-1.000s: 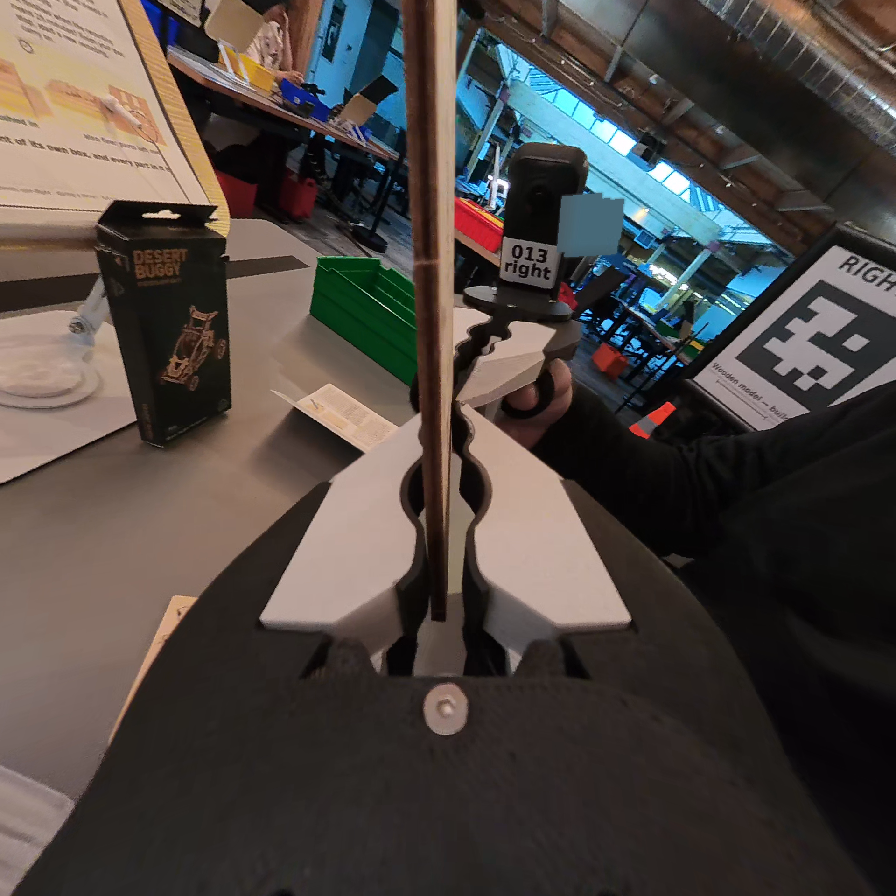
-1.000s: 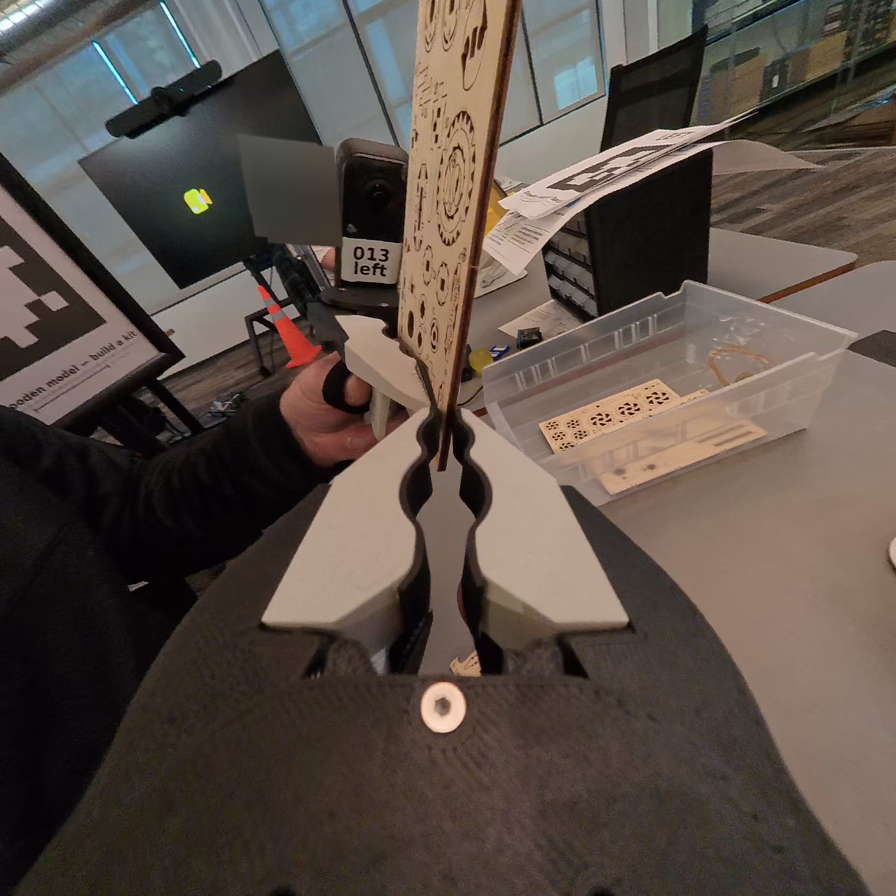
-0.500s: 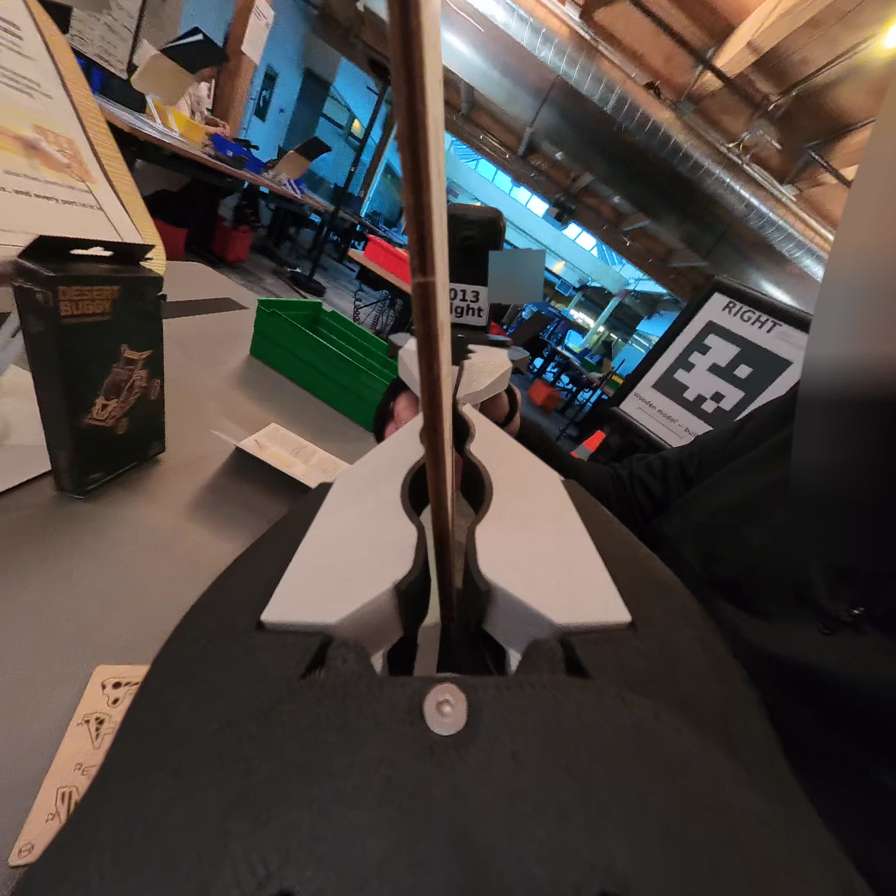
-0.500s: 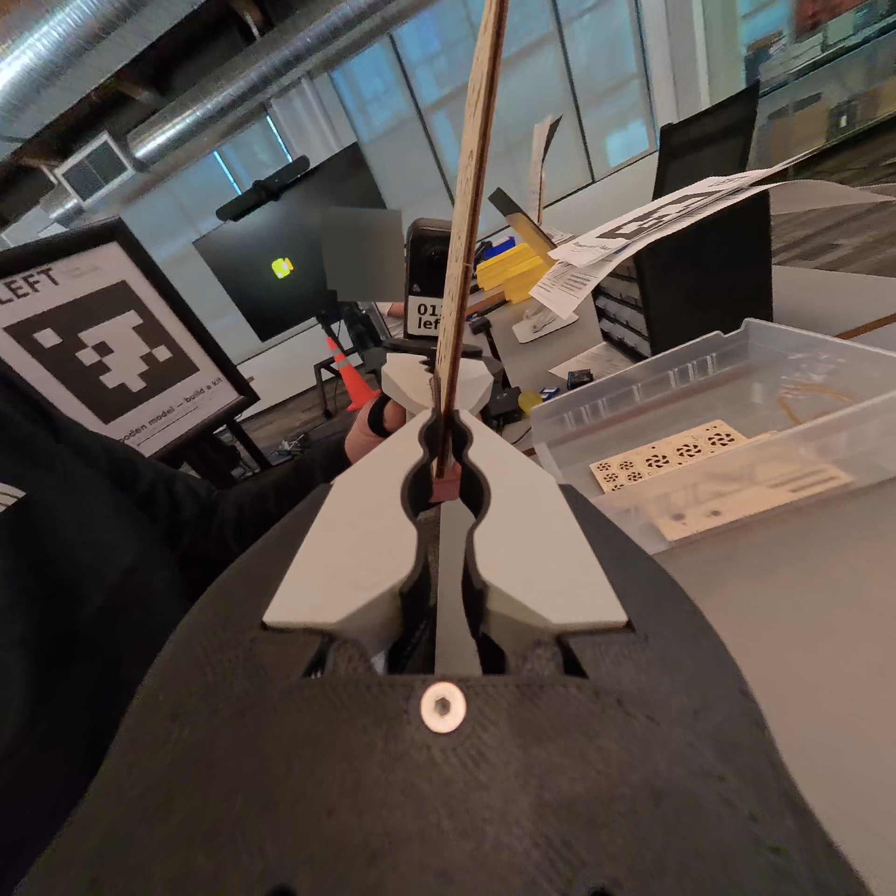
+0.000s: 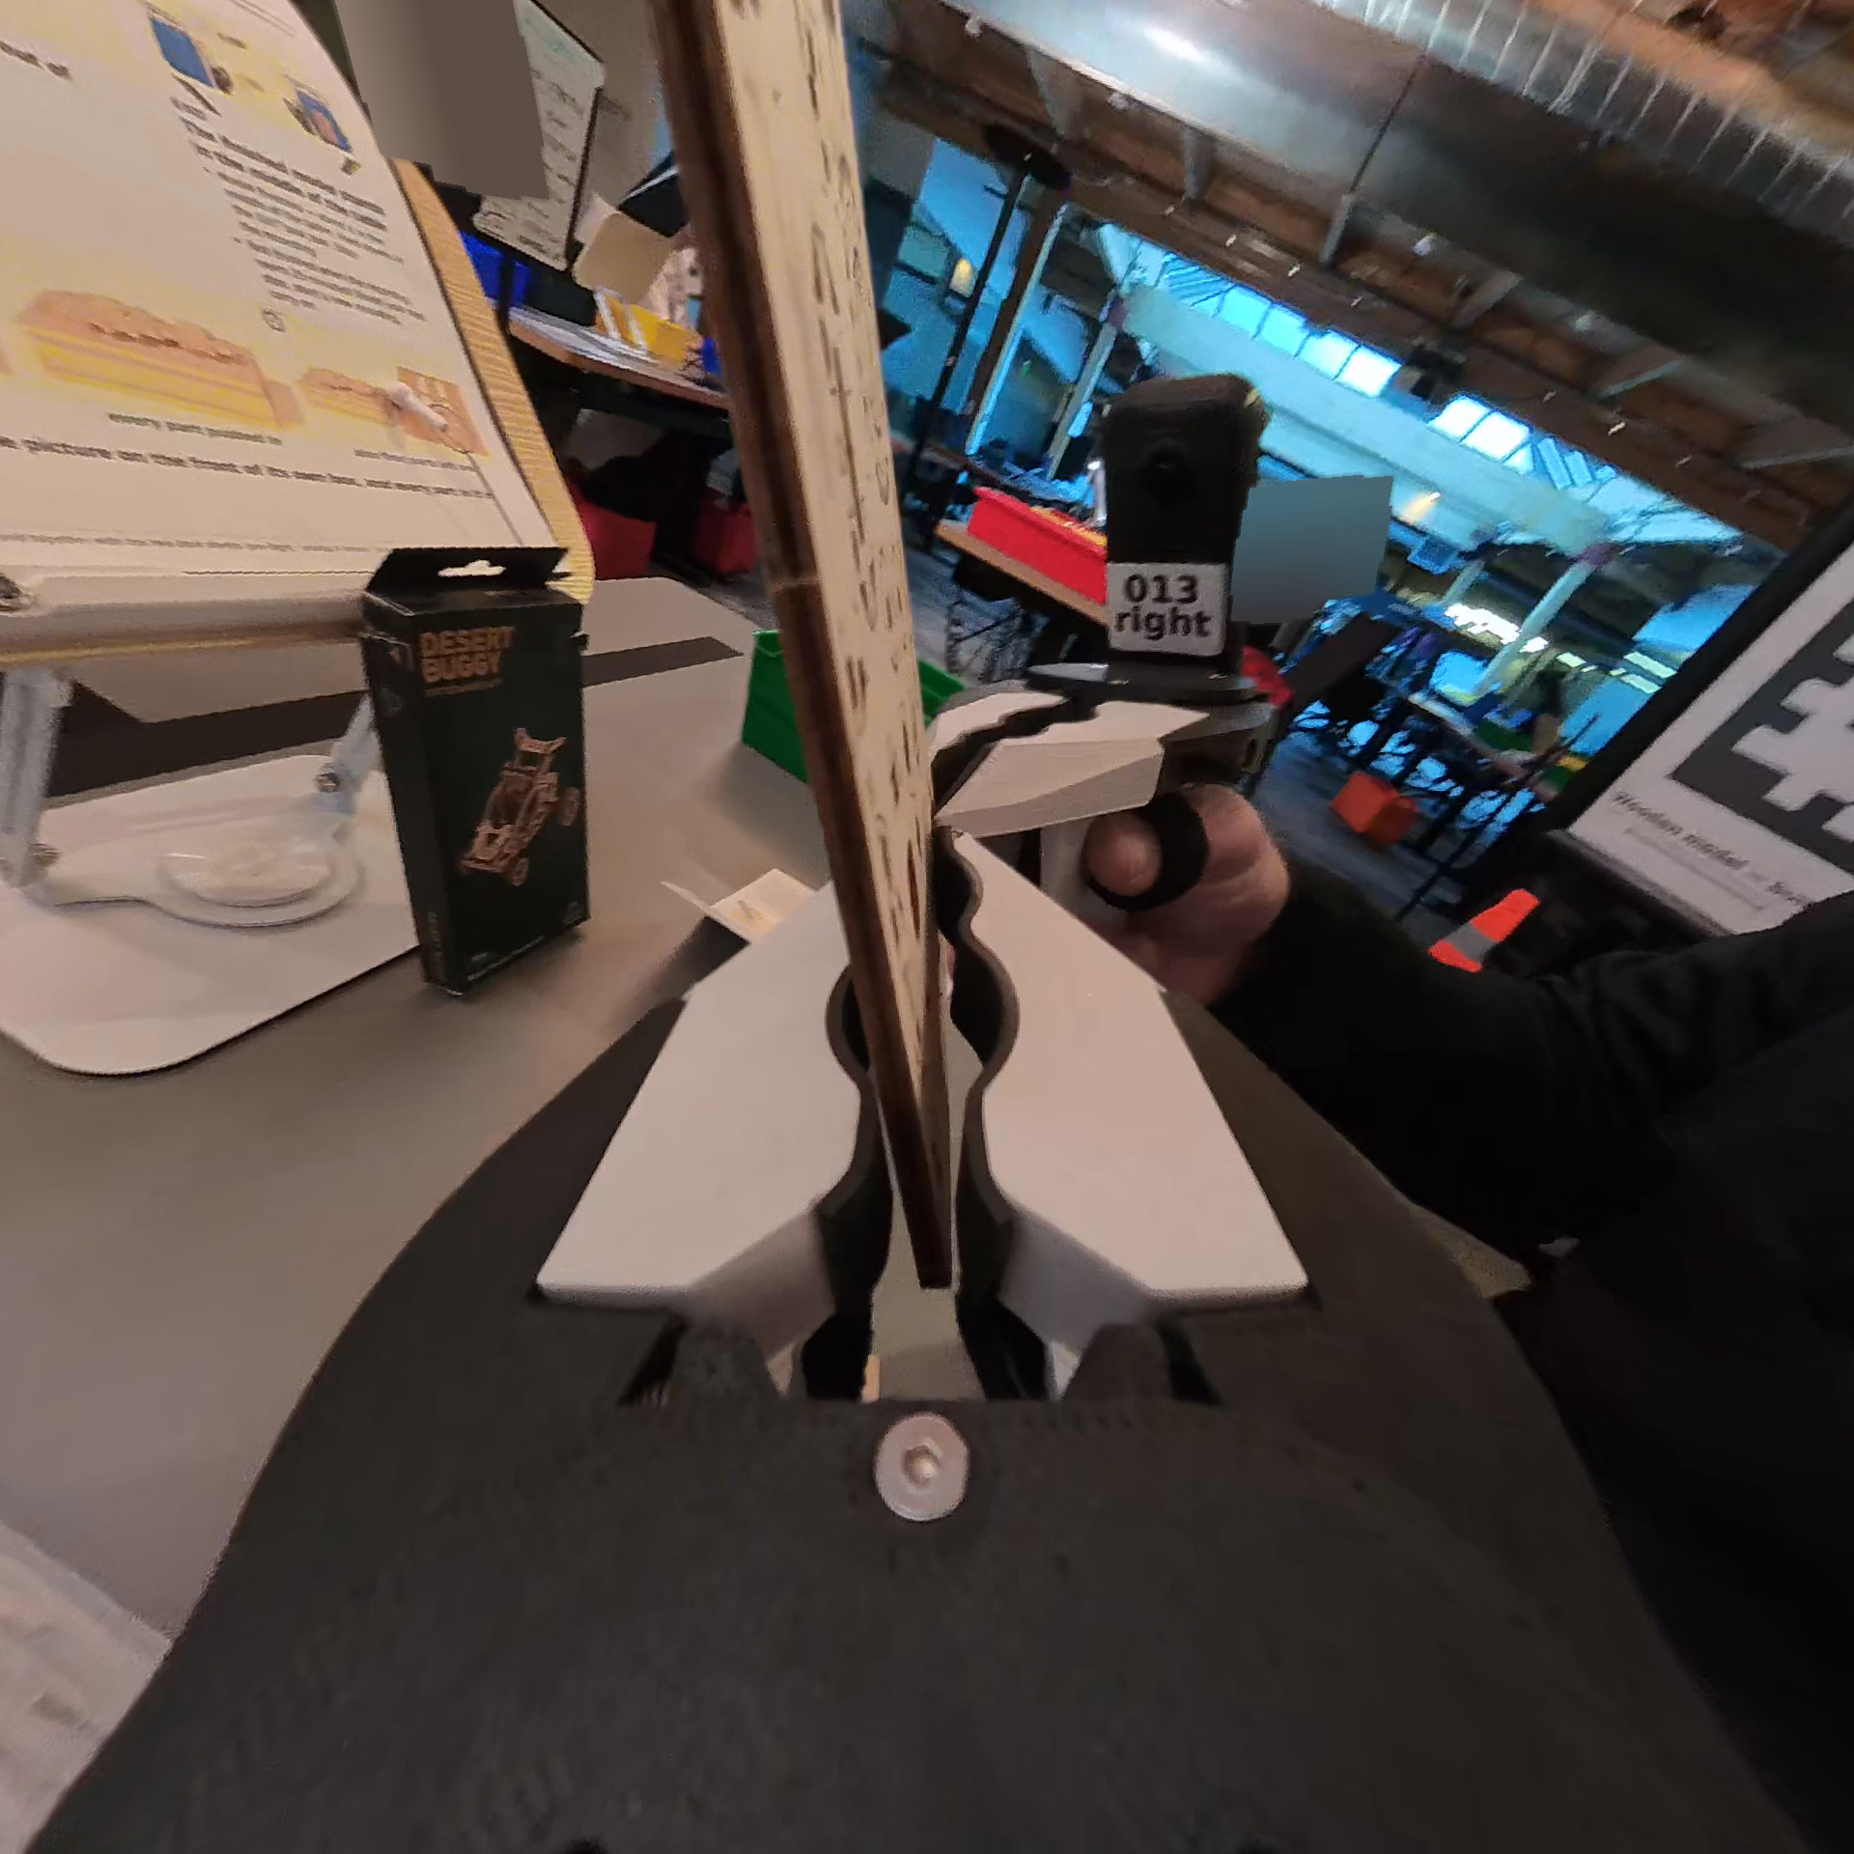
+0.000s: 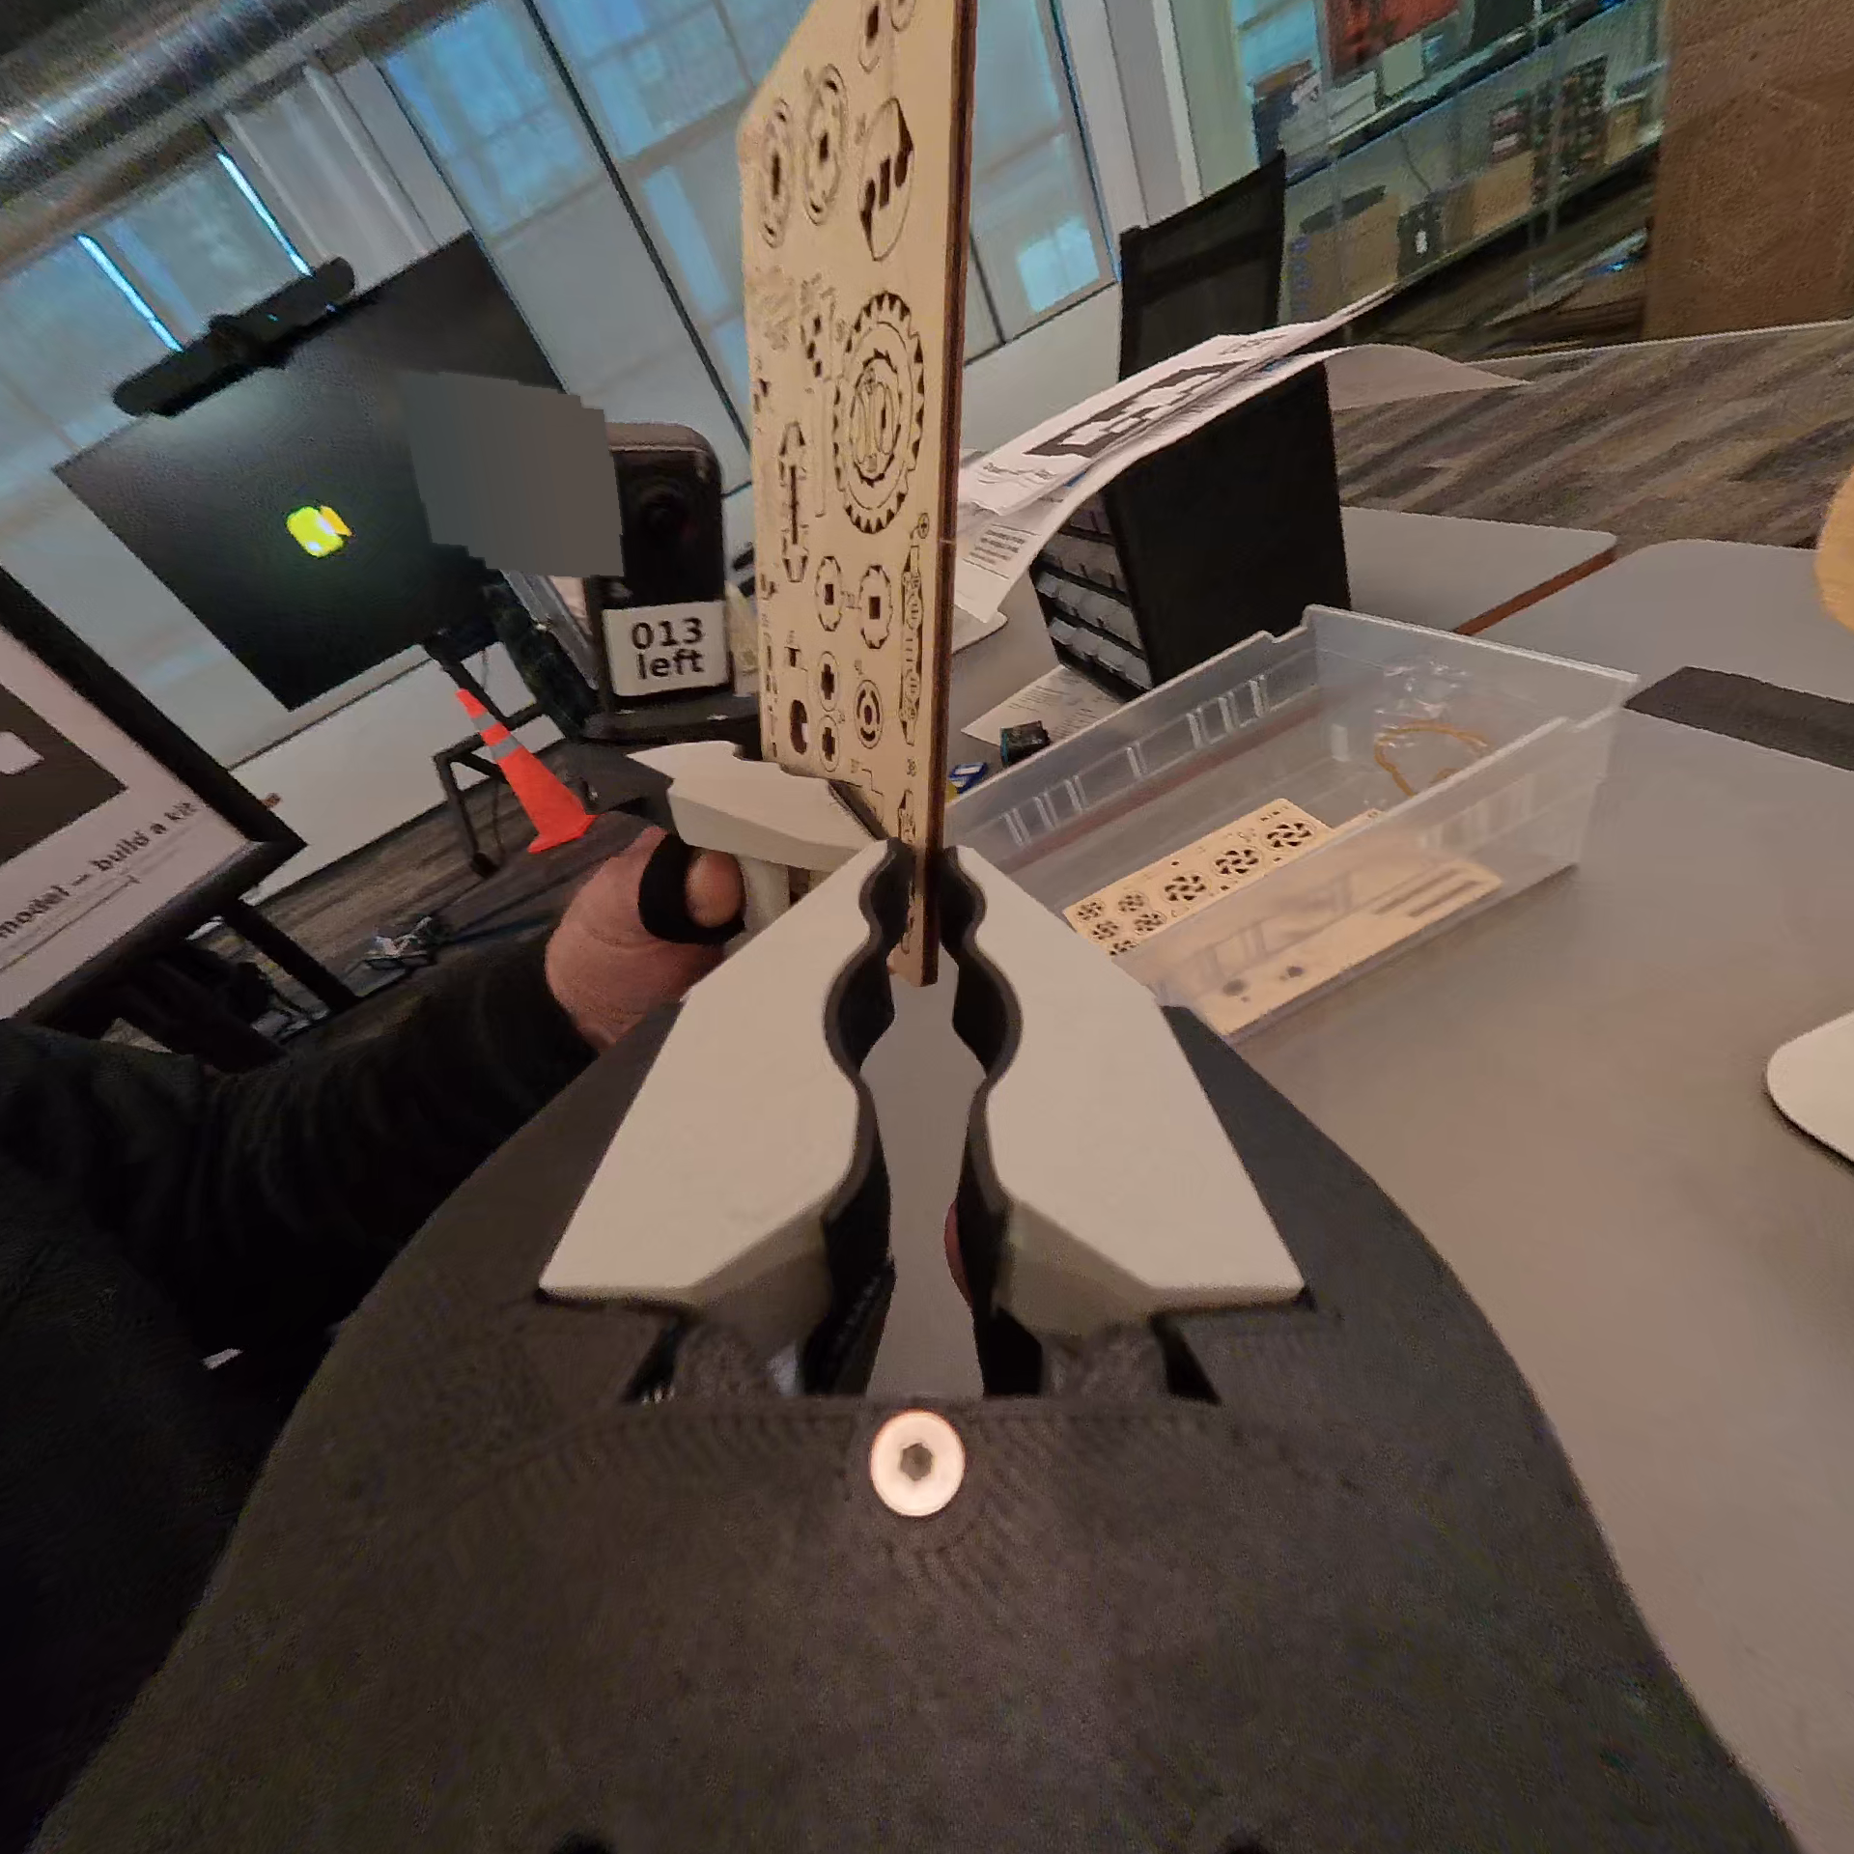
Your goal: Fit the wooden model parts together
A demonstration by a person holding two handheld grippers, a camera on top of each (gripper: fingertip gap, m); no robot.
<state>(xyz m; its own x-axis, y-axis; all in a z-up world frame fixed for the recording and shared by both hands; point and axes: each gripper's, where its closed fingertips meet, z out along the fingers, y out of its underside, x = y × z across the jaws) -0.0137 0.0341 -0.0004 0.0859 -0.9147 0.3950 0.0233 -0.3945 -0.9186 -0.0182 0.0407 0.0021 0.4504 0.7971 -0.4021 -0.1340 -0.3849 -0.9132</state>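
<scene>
Both the left gripper point(image 5: 908, 903) and the right gripper point(image 6: 918, 863) are clamped on the lower edge of one upright laser-cut wooden parts sheet point(image 6: 863, 421), held edge-on above the grey table point(image 6: 1455, 1154), beside a clear plastic bin point(image 6: 1505, 803).

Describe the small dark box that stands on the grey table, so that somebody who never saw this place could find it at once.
Start at the big open instruction binder propped on a white stand at the left of the grey table. Just below its right corner, the dark box stands upright. It is the only tall black carton there, with a hang tab on top and a wooden buggy pictured on its front.
</scene>
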